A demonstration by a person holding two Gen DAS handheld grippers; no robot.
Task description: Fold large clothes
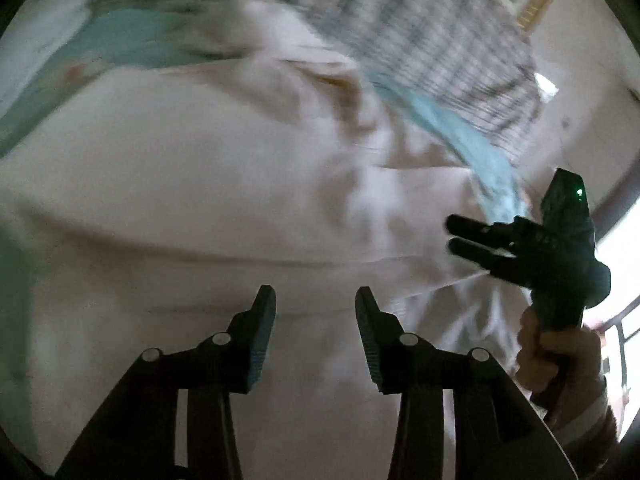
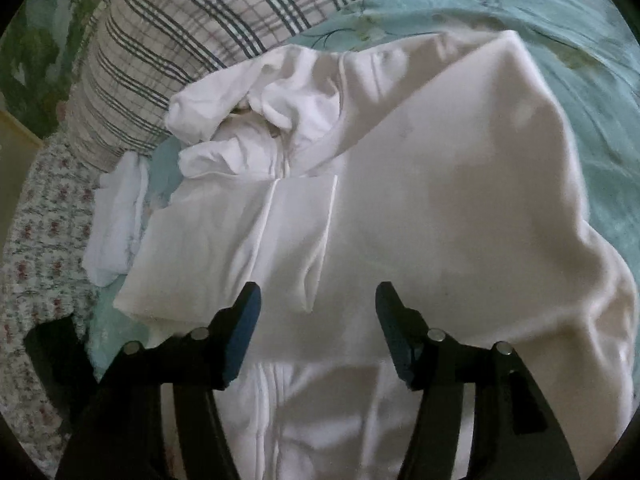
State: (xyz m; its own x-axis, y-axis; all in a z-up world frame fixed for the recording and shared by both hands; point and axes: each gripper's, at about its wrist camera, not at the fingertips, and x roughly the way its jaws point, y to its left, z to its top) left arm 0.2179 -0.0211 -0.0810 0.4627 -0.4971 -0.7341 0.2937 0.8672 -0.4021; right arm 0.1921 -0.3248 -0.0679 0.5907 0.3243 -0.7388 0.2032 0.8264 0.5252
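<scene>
Around the white garment (image 2: 420, 200) lies soft bedding: a teal floral bedspread (image 2: 580, 92) under and beside it, a plaid pillow (image 2: 192, 32) at the far edge, and a small-flowered sheet (image 2: 44, 240) off to the left in the right wrist view. A smaller pale cloth (image 2: 116, 224) lies crumpled just beside the garment's left edge, on the teal spread. The garment itself is spread across the bed and partly folded — one broad smooth panel is laid over the middle, a flat folded strip with crisp edges lies to its left, and a bunched, wrinkled part sits at the far end, touching the pillow.

Nothing lies on top of the garment in either view. The left wrist view is blurred; it shows the same white cloth (image 1: 200, 184) filling most of the frame, with the plaid pillow (image 1: 432, 40) and a band of teal (image 1: 480, 160) at the upper right.

The left gripper (image 1: 316, 320) hangs above the cloth with its tongs apart and nothing between them. The right gripper (image 2: 318, 320) likewise hovers over the near part of the garment, its tongs spread wide and empty. In the left wrist view the right gripper (image 1: 460, 236) appears at the right edge — held upright by the person's right hand (image 1: 560, 360) around its handle, its fingers pointing leftward over the garment with a gap between them.
</scene>
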